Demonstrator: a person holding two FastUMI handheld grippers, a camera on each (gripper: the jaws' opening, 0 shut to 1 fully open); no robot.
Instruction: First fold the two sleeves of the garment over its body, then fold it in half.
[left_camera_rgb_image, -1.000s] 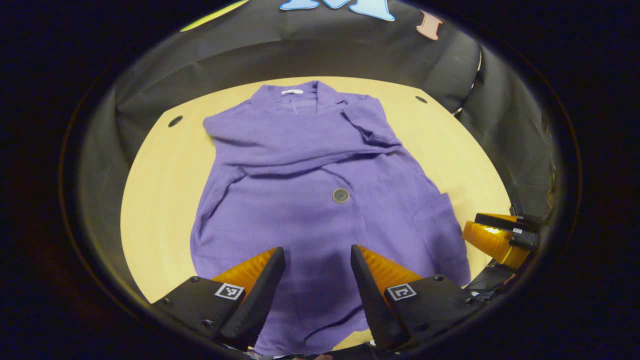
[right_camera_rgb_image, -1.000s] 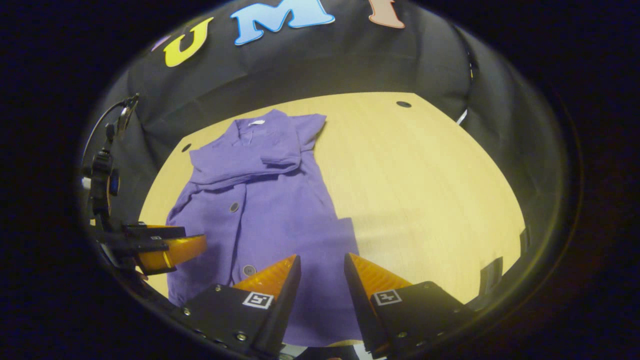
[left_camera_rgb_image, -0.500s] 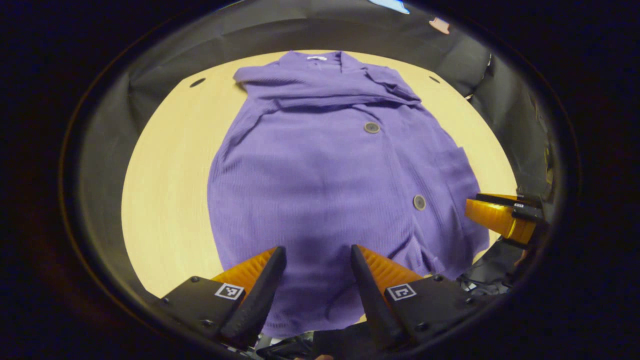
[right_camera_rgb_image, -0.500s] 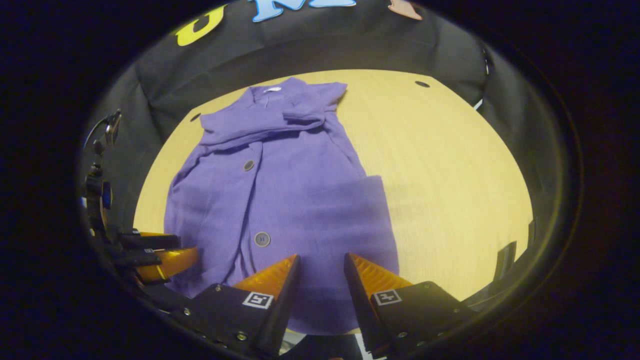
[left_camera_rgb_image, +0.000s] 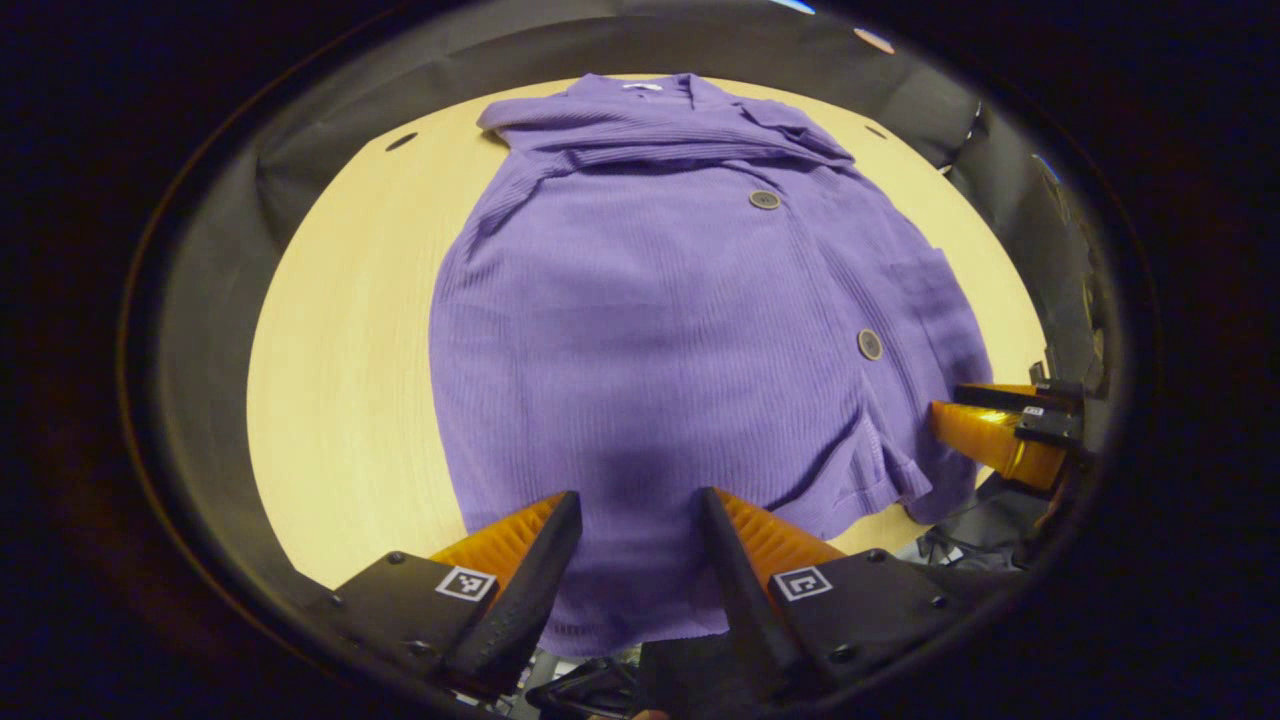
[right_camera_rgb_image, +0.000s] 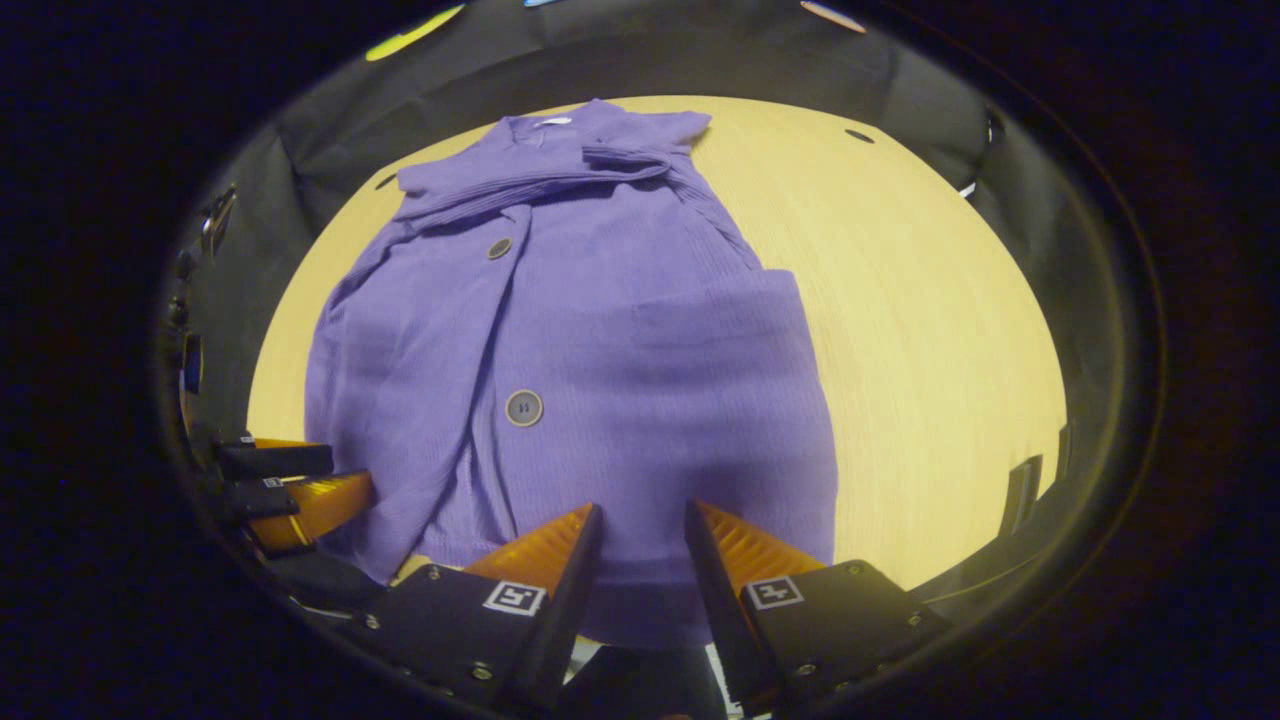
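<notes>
A purple buttoned cardigan (left_camera_rgb_image: 680, 330) lies flat on the round wooden table (left_camera_rgb_image: 340, 340), collar at the far side, both sleeves folded across its chest (left_camera_rgb_image: 650, 125). My left gripper (left_camera_rgb_image: 640, 510) hangs open over the near hem on the garment's left half. My right gripper (right_camera_rgb_image: 642, 520) hangs open over the near hem on the right half of the cardigan (right_camera_rgb_image: 600, 330). Neither holds cloth. The right gripper (left_camera_rgb_image: 1000, 435) also appears at the right edge of the left gripper view, and the left gripper (right_camera_rgb_image: 290, 490) at the lower left of the right gripper view.
Bare wooden tabletop (right_camera_rgb_image: 930, 330) stretches to the right of the cardigan, and more bare wood lies on its left. Small dark holes (left_camera_rgb_image: 401, 141) mark the table's far edge. Black booth cloth surrounds the table.
Both grippers have drawn back toward the near edge and lower, so the cardigan's hem now sits between their fingers. The garment itself has not moved. Both stay open.
</notes>
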